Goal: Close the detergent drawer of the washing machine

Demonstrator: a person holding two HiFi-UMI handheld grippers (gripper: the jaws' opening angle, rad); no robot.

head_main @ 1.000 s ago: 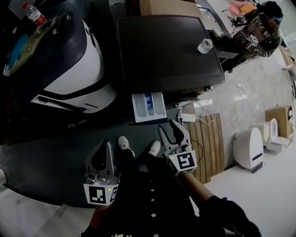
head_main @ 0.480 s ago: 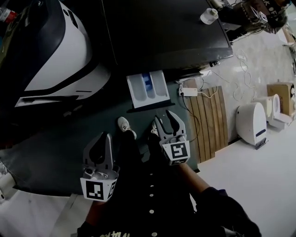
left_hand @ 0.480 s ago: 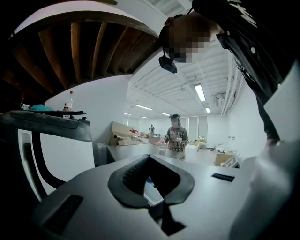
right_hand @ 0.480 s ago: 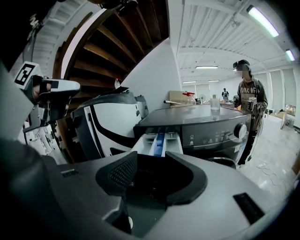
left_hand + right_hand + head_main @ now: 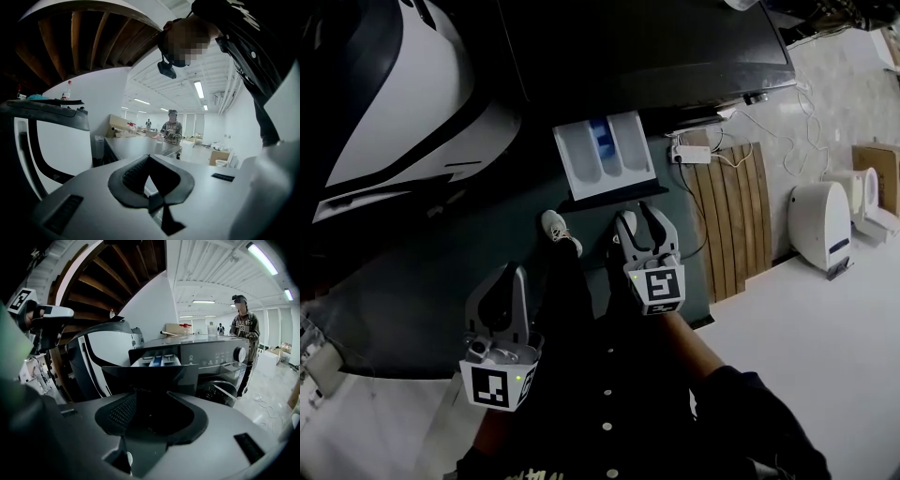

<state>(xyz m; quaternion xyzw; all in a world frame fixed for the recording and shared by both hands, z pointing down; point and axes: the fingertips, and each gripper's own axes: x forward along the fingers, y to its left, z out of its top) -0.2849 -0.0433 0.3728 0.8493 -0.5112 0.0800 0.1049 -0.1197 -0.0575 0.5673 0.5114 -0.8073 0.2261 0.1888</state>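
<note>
A person is standing before a dark grey front-loading washing machine (image 5: 647,47), seen from above. Its white plastic detergent drawer with a blue middle compartment (image 5: 602,157) is sticking out of the machine's front. The right gripper (image 5: 642,220) is hovering near the drawer's dark front panel, not touching it. Its jaws are standing wide apart, having just been opening, with nothing between them. The left gripper (image 5: 510,281) is hanging further back, its jaws pressing together and empty.
</note>
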